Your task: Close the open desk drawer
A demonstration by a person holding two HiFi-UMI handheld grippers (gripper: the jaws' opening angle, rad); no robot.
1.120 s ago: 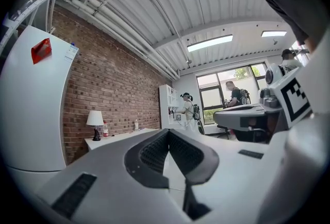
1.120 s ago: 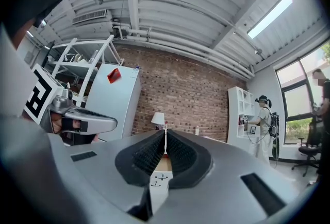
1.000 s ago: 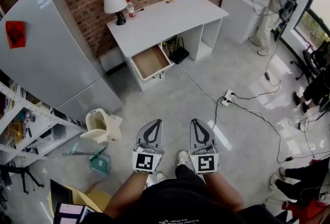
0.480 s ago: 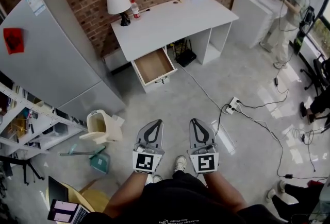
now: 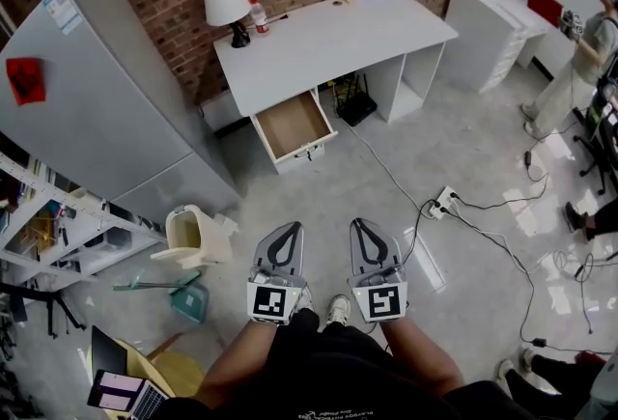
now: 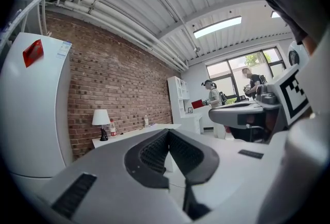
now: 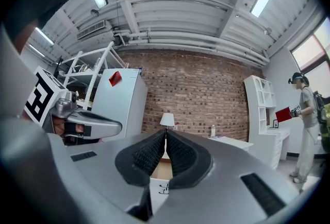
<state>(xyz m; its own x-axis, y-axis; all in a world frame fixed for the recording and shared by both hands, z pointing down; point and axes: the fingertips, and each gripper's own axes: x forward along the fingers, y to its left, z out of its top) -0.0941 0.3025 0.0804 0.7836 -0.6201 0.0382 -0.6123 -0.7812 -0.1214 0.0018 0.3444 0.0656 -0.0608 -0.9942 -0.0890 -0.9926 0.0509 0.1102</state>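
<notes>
Head view: the open white, wood-lined desk drawer (image 5: 293, 126) juts from the white desk (image 5: 328, 42), well ahead of the left gripper (image 5: 283, 244) and right gripper (image 5: 370, 239). Left gripper view: jaws together, empty, drawer hidden. Right gripper view: jaws together, empty, drawer front visible.

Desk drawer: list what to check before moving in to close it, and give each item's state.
1. Drawer pulled out of the desk: ok, it stands open.
2. Nothing sticking out of the drawer: ok, its inside looks bare.
3. Left tool free: ok, jaws together, nothing between them.
4. Right tool free: ok, jaws together, nothing between them.
5. Tools at the drawer front: not ok, open floor lies between them and it.
6. Walkway: ok, the cable to the power strip runs to the right of the straight line.
</notes>
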